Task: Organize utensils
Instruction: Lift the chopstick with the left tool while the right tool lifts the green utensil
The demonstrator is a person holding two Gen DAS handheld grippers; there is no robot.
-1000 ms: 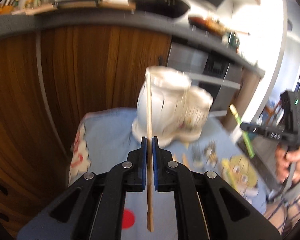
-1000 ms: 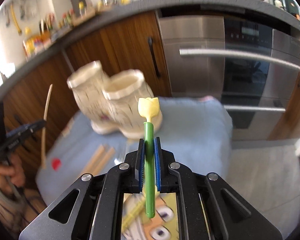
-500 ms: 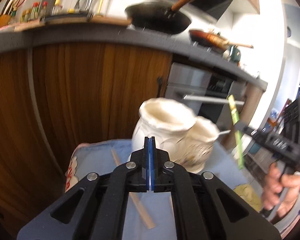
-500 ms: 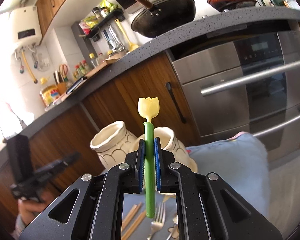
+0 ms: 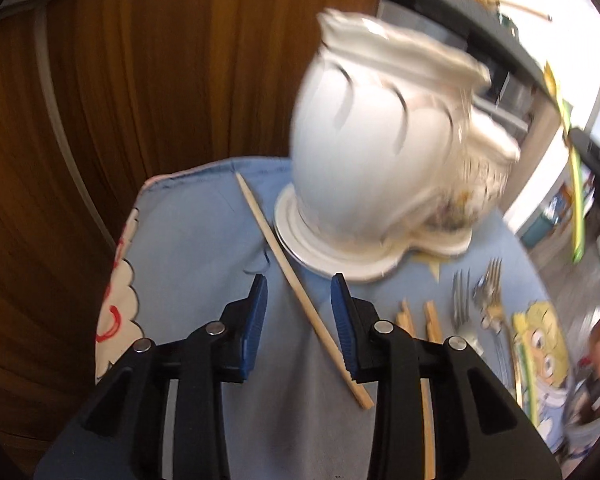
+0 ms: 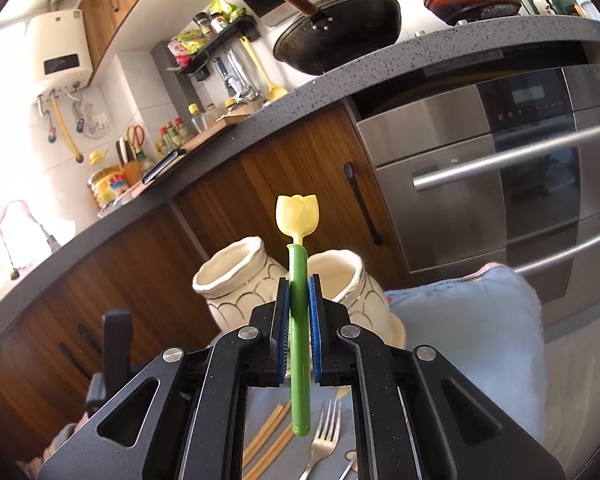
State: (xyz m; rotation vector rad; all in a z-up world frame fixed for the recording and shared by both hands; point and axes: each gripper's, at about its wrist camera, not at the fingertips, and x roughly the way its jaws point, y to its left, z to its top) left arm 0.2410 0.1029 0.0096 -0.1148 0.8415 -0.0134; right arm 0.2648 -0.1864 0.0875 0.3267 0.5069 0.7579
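My left gripper (image 5: 299,304) is open and empty, low over the blue cloth (image 5: 192,240). A wooden chopstick (image 5: 296,284) lies on the cloth between its fingers, beside the base of the white double-pot utensil holder (image 5: 376,152). My right gripper (image 6: 299,308) is shut on a green-handled utensil with a yellow tulip end (image 6: 298,216), held upright in front of the holder (image 6: 236,280). That utensil also shows in the left wrist view (image 5: 576,184) at the right. More chopsticks (image 5: 430,320) and forks (image 5: 476,296) lie on the cloth.
Wooden cabinet doors (image 5: 140,80) stand close behind the cloth. A steel oven (image 6: 520,184) is to the right, under a grey counter (image 6: 380,64) with pans. A cartoon-print mat (image 5: 540,344) lies at the cloth's right edge.
My left gripper dropped the chopstick onto the cloth, shut empty, then opened and lowered over it. My right gripper lifted and tilted up, still holding the green utensil.
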